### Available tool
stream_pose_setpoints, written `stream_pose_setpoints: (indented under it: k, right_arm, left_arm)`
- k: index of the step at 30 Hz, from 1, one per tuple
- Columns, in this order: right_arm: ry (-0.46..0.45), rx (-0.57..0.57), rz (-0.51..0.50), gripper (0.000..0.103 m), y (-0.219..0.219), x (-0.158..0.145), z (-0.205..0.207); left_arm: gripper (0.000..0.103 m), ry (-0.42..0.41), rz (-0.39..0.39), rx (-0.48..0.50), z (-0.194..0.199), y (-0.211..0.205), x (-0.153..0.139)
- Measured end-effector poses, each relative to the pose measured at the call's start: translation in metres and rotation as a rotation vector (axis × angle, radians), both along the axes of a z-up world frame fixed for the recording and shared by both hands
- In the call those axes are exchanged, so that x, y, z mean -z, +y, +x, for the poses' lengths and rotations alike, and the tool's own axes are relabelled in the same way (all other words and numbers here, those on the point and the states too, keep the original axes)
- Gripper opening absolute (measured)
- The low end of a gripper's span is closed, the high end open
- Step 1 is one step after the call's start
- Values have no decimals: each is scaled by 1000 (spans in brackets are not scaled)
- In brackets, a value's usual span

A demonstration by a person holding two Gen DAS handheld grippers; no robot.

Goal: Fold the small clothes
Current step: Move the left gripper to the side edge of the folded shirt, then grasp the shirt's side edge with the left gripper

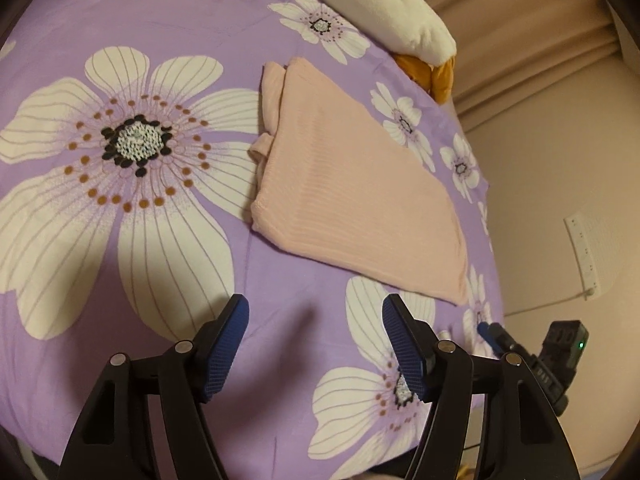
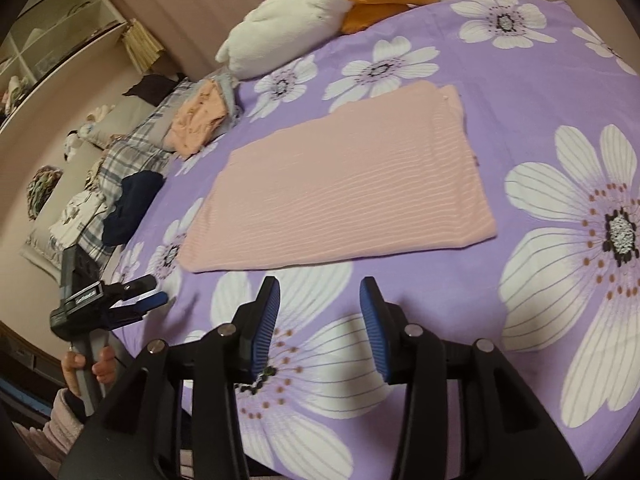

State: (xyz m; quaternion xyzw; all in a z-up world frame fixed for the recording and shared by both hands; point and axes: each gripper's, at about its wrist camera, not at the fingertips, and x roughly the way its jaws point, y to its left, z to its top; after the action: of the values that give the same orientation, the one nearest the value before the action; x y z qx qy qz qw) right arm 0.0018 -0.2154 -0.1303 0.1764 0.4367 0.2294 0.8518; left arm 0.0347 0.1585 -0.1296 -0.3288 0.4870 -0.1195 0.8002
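Observation:
A pale pink ribbed garment (image 1: 352,200) (image 2: 340,200) lies folded into a flat rectangle on the purple flowered bedsheet (image 1: 168,64) (image 2: 520,100). My left gripper (image 1: 316,304) hovers over the sheet short of the garment's near edge, open, with nothing between its blue pads. My right gripper (image 2: 319,284) is open too, just short of the garment's long near edge and empty. In the right wrist view the left gripper (image 2: 158,289) shows at the bed's left edge, with a hand (image 2: 88,368) on its handle.
A white plush toy with orange parts (image 1: 380,8) (image 2: 288,36) lies at the far side of the bed. A crumpled orange garment (image 2: 196,120), plaid cloth (image 2: 120,152) and a dark navy piece (image 2: 132,204) are heaped along the left edge. The bed drops off beyond them.

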Motion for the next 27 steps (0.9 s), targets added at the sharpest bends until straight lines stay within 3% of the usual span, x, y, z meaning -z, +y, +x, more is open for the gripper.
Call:
stream_pose_setpoints:
  k: [13, 23, 27]
  right_arm:
    - [9, -41, 1, 46, 15, 7, 1]
    - [43, -74, -5, 46, 29, 16, 26]
    - [47, -86, -9, 46, 35, 16, 48]
  left_arm:
    - [68, -2, -109, -34, 12, 12, 9]
    - [68, 12, -141, -77, 65, 20, 23]
    - [68, 17, -189, -71, 89, 22, 31]
